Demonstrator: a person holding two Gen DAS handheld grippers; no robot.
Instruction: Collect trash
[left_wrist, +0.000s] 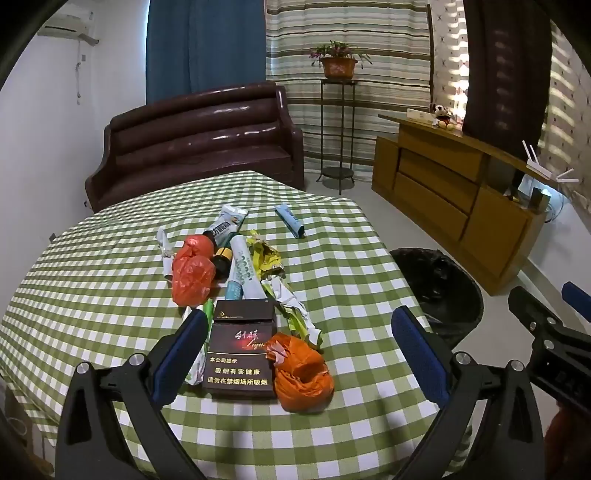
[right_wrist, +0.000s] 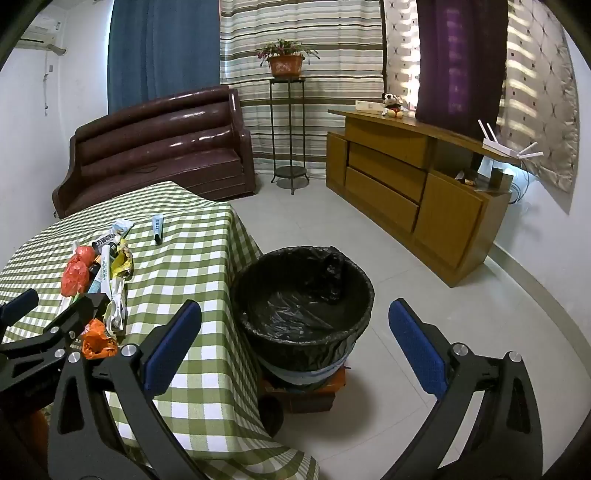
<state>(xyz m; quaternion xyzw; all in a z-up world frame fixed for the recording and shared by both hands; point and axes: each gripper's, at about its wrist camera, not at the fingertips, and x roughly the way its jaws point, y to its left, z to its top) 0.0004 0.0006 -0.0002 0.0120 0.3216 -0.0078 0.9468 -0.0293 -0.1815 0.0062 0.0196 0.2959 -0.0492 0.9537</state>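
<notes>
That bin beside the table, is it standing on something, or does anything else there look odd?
Yes. The bin, lined with a black bag, stands on an orange-brown box on the floor rather than on the floor itself. Its liner looks empty; the wrappers, tubes and crumpled orange bag all lie on the checked tablecloth.

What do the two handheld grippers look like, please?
Both the left gripper and the right gripper look alike: black plastic frames with cut-out arms, round silver bolt heads at the pivots, and two flat fingers faced with blue textured pads.
</notes>
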